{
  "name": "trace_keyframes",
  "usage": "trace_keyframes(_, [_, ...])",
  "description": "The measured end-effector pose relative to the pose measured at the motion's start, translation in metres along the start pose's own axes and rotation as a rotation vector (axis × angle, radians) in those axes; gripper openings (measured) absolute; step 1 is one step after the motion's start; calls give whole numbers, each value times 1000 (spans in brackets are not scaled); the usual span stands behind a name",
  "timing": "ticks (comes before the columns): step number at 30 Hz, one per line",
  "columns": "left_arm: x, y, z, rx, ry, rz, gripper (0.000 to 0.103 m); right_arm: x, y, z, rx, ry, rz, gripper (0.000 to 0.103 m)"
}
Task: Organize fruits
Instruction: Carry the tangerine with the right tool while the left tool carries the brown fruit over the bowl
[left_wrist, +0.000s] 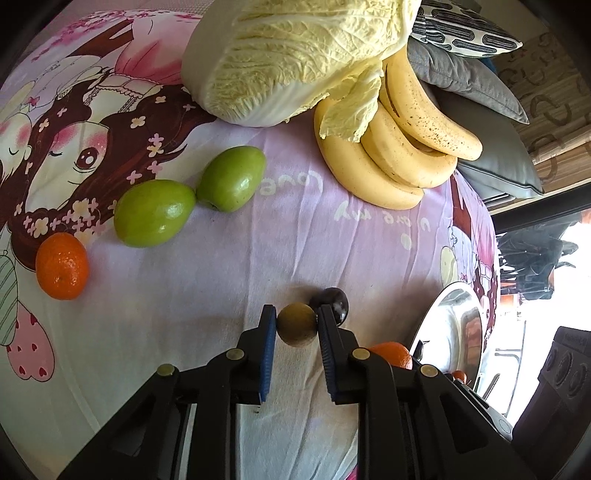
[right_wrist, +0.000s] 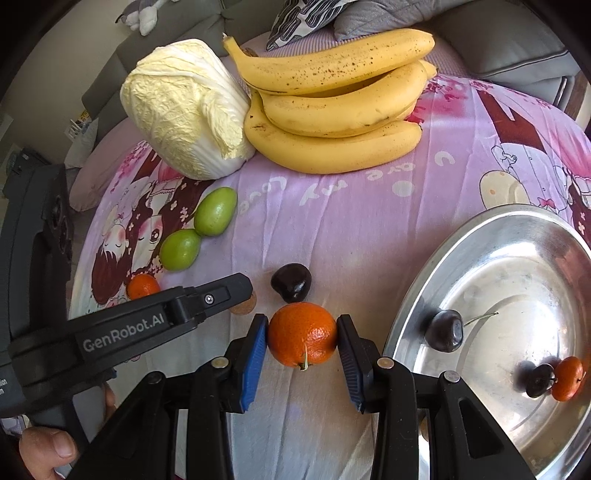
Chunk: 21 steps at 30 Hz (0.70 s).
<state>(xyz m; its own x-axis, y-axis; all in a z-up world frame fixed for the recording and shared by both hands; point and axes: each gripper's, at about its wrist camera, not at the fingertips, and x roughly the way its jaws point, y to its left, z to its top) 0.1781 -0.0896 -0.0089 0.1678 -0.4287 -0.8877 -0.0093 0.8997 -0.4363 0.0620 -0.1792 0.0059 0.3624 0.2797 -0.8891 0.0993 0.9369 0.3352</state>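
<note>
Left claw (left_wrist: 296, 325) around brown fruit (left_wrist: 296, 329)

A cabbage (right_wrist: 188, 107) lies on a pink cartoon-print cloth (right_wrist: 332, 229), touching the bunch at its right. Behind them sit a grey cushion (left_wrist: 461, 74) and a black-and-white patterned cushion (left_wrist: 465, 29). A grey sofa (right_wrist: 517, 40) backs the scene. A plush toy (right_wrist: 144, 14) sits top left.

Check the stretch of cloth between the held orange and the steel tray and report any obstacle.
Nothing visible blocks it. The right tongs grip the orange, and only bare cloth lies between it and the tray's near rim. The loose dark cherry sits behind, off that line.
</note>
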Motion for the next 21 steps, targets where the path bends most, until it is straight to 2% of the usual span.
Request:
trace_keyframes(11, [-18,-20,-8,71,-32,-5,24,-28,-24,5,54,-60,-5,41])
trace_keyframes(21, [2,-79,-14,203,9,-6,24,-53,-77,4,177,-114,-50,41])
